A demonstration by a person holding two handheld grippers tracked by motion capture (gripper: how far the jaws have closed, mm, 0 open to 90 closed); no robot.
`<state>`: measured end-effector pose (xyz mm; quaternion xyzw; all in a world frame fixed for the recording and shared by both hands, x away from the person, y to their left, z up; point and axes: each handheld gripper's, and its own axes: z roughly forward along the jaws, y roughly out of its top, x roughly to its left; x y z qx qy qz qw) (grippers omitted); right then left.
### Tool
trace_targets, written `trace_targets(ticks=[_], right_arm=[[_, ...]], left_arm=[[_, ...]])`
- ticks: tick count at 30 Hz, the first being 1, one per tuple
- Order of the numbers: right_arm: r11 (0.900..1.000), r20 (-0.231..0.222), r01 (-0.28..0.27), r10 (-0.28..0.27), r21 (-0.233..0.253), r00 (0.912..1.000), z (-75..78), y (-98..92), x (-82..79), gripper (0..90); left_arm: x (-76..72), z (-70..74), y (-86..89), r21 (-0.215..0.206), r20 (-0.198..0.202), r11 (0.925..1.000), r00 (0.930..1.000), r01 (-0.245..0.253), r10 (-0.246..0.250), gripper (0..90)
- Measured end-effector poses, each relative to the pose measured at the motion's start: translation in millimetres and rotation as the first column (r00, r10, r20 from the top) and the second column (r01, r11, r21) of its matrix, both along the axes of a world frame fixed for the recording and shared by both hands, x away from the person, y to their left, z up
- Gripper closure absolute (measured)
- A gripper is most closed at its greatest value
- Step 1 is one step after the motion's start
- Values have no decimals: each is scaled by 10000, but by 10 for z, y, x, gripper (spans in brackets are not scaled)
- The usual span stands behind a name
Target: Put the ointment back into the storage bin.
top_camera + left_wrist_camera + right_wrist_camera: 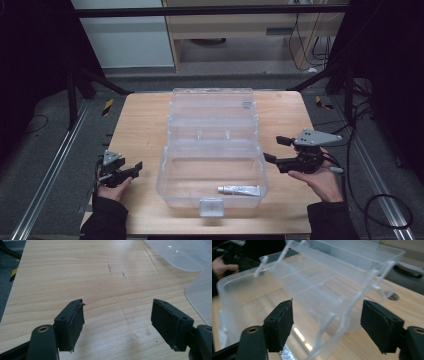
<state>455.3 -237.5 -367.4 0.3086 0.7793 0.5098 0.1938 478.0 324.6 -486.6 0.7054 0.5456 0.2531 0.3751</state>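
Clear, see-through box (212, 150) on a pale wood-grain table (142, 130), a white and silver tube (239, 190) inside at five o'clock. Black grippers, left (131, 170) and right (274, 149). Yellow-and-black striped tape (107, 106) at ten o'clock.

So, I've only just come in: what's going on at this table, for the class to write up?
A person sits at a wooden table with a two-jaw gripper in each hand. An open clear plastic storage box stands in the middle, lid back, and a small white tube lies in its front compartment. The left gripper hovers left of the box, jaws open over bare wood. The right gripper is at the box's right side, jaws open, holding nothing.
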Motion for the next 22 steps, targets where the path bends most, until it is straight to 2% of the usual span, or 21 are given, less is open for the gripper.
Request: trace_targets(ticks=[1, 2, 3, 4, 5, 6, 7, 8, 9, 10, 11, 12, 13, 14, 17, 20, 21, 22], right_arm=[[10000, 0, 0, 0, 0, 10000, 0, 0, 0, 250], [9979, 160, 551, -557, 352, 9983, -52, -99, 4, 243], [9979, 160, 551, -557, 352, 9983, -52, -99, 4, 243], [9921, 157, 1115, -1126, 570, 9935, -101, -196, 27, 219], [9921, 157, 1115, -1126, 570, 9935, -101, -196, 27, 219], [9812, 249, 1751, -1777, 813, 9838, -156, -291, 49, 212], [9812, 249, 1751, -1777, 813, 9838, -156, -291, 49, 212], [9637, 133, 2448, -2475, 1066, 9688, -224, -382, 70, 204], [9637, 133, 2448, -2475, 1066, 9688, -224, -382, 70, 204], [9450, -133, 3053, -3059, 1175, 9520, -305, -470, 98, 185], [9450, -133, 3053, -3059, 1175, 9520, -305, -470, 98, 185], [9273, -473, 3539, -3507, 1221, 9353, -395, -556, 129, 169], [9124, -546, 3873, -3834, 1324, 9220, -445, -597, 142, 167], [9124, -546, 3873, -3834, 1324, 9220, -445, -597, 142, 167], [8768, -898, 4566, -4478, 1509, 8896, -595, -709, 185, 164], [8570, -1350, 5027, -4880, 1132, 8623, -767, -781, 229, 147], [8570, -1350, 5027, -4880, 1132, 8623, -767, -781, 229, 147], [8518, -1469, 5156, -5004, 930, 8532, -834, -794, 239, 141]], left_arm=[[0, 0, 0, 0, 0, 10000, 10000, 0, 0, 261], [-1, 2, 2, 0, 23, 10000, 10000, -16, 16, 262], [-1, 2, 2, 0, 23, 10000, 10000, -16, 16, 262], [-3, 5, 4, -7, 41, 10000, 10000, -22, 22, 263], [-3, 5, 4, -7, 41, 10000, 10000, -22, 22, 263], [-6, 10, 6, -1, 79, 10000, 10000, -26, 26, 264], [-6, 10, 6, -1, 79, 10000, 10000, -26, 26, 263], [-8, 13, 9, -7, 110, 10000, 9999, -34, 34, 264], [-8, 13, 9, -7, 110, 10000, 9999, -34, 34, 264], [-8, 14, 13, 18, 119, 10000, 9999, -28, 27, 264], [-8, 14, 13, 18, 119, 10000, 9999, -28, 27, 264], [-8, 14, 16, 11, 137, 10000, 9999, -59, 59, 264], [-9, 15, 17, 17, 145, 10000, 9999, -67, 67, 264], [-9, 15, 17, 17, 145, 10000, 9999, -67, 67, 264], [-11, 17, 18, 35, 188, 10000, 9998, -79, 79, 264], [-9, 16, 19, 67, 200, 9999, 9998, -83, 82, 264], [-9, 16, 19, 67, 200, 9999, 9998, -83, 82, 264], [-8, 14, 18, 74, 196, 9999, 9998, -88, 87, 264]])
